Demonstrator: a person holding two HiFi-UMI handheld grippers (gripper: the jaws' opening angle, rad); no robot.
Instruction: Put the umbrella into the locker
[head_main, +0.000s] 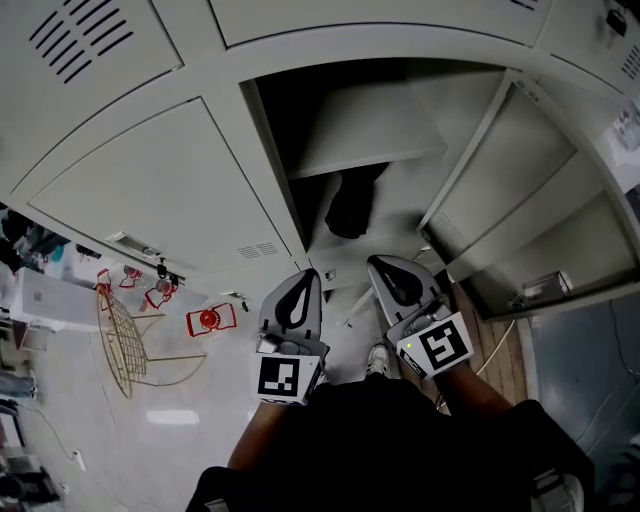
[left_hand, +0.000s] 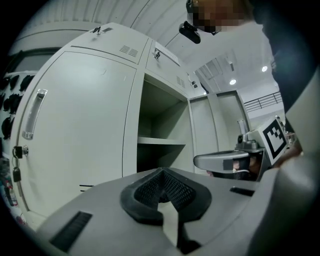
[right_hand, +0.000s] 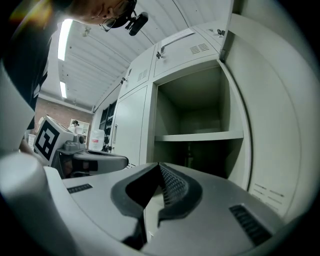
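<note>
Locker (head_main: 272, 165): stands open, with one shelf (head_main: 365, 135) across its inside; its door (head_main: 520, 170) is swung out to the right of the opening.
Umbrella (head_main: 350, 205): a dark bundle inside the locker, in the compartment under the shelf, towards the back; no gripper touches it.
Left gripper (head_main: 305, 275): outside the locker, just in front of the left side of the opening and aimed into it; its jaws are pressed together with nothing between them.
Right gripper (head_main: 380, 262): outside the locker, in front of the opening and just beside the left gripper; its jaws are likewise closed together and empty.
Neighbouring door (head_main: 150, 190): closed, directly left of the locker.
Wire frame (head_main: 120, 345): on the floor, well left of the locker.
Red items (head_main: 208, 320): on the floor between the wire frame and the locker.
</note>
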